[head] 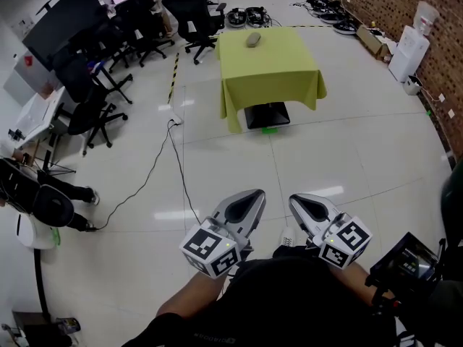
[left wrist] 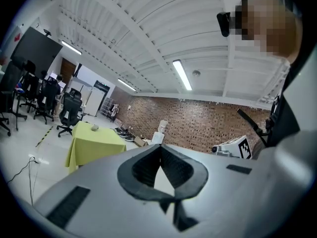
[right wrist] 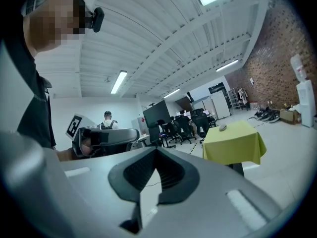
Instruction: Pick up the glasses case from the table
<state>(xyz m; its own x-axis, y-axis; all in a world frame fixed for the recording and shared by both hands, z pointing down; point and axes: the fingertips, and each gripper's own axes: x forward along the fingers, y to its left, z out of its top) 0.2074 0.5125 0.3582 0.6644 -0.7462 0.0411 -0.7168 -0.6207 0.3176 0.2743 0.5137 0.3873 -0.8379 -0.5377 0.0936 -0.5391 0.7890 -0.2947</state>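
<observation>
The grey glasses case [head: 252,39] lies near the far edge of a table under a yellow-green cloth [head: 269,67], several steps away across the floor. It also shows small in the left gripper view [left wrist: 94,128] and in the right gripper view [right wrist: 223,127]. My left gripper [head: 253,194] and right gripper [head: 296,199] are held side by side close to the body, pointing level toward the table. Each has its jaws shut with nothing between them, as the left gripper [left wrist: 159,148] and right gripper [right wrist: 157,150] show in their own views.
Black office chairs [head: 98,107] and a large dark screen [head: 61,20] stand at the left, with people seated at desks behind. A cable [head: 163,165] runs over the white tiled floor. A brick wall, a water dispenser [head: 411,49] and boxes line the right.
</observation>
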